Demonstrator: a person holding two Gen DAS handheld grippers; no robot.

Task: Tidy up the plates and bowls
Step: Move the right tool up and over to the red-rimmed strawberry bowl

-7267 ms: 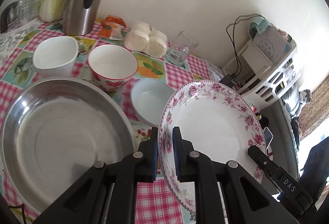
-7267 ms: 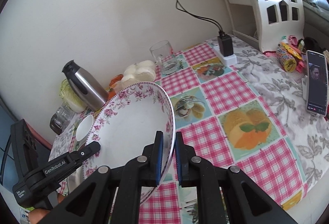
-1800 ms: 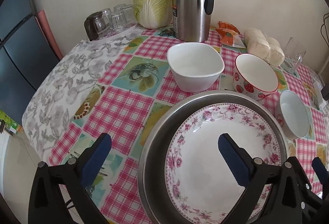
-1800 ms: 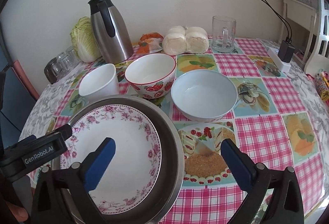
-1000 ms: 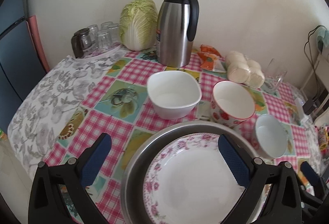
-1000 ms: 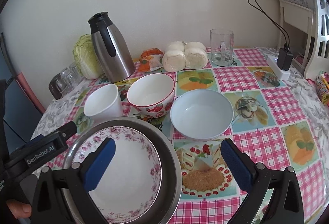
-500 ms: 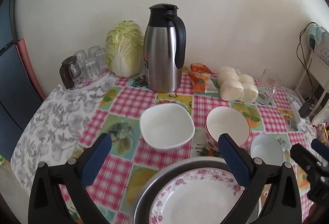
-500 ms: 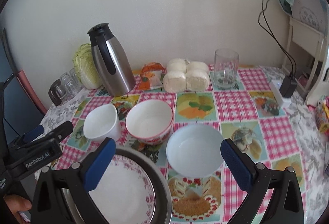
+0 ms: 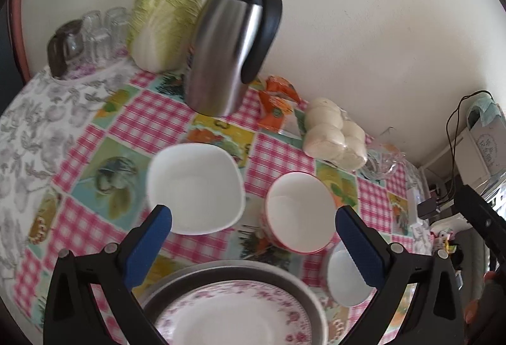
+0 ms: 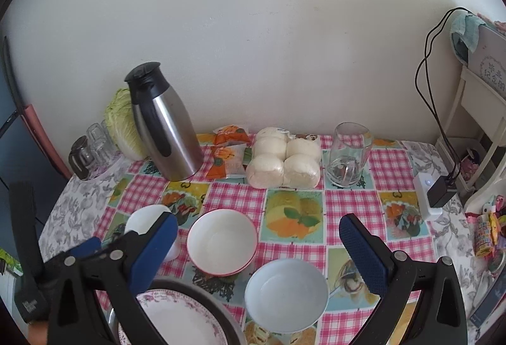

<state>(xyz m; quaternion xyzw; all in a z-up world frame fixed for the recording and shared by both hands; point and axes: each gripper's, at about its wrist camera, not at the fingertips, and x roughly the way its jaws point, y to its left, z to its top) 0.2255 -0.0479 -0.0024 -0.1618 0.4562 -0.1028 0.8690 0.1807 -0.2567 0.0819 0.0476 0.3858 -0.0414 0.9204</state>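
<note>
The floral plate lies inside the steel pan at the near table edge. Behind it stand a white square bowl, a red-rimmed bowl and a pale blue bowl. My left gripper hangs open above the pan, holding nothing. My right gripper is open too, empty, over the red-rimmed and pale blue bowls.
A steel thermos jug, a cabbage, upturned glasses, orange snack packets, wrapped buns and a glass mug line the wall. A charger and power strip sit at the right, beside a white shelf.
Both grippers let go of the floral plate, which now lies in the steel pan. They opened wide and have pulled back and up, so the pan sits lower in both views.
</note>
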